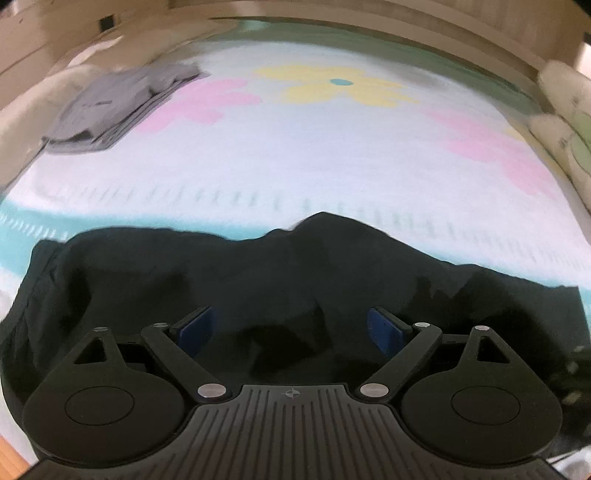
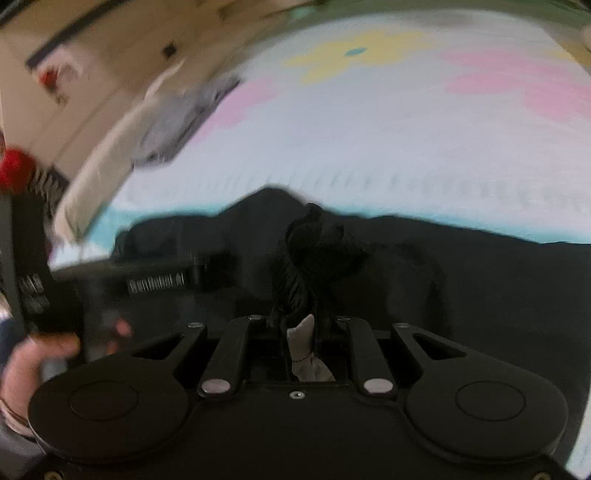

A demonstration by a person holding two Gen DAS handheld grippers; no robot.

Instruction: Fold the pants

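Note:
Black pants lie crumpled across the near part of the flowered bed cover. My left gripper hovers over them, open wide, its blue pads apart with only loose cloth beneath. In the right wrist view my right gripper is shut on a bunched ridge of the black pants, which stands up from between the fingers. A pale tag or lining shows just behind the grip. The rest of the pants spreads to the right.
A folded grey garment lies at the cover's far left, also in the right wrist view. Pale pillows line the right edge. A wooden frame borders the far side. A person's hand holds the other gripper body.

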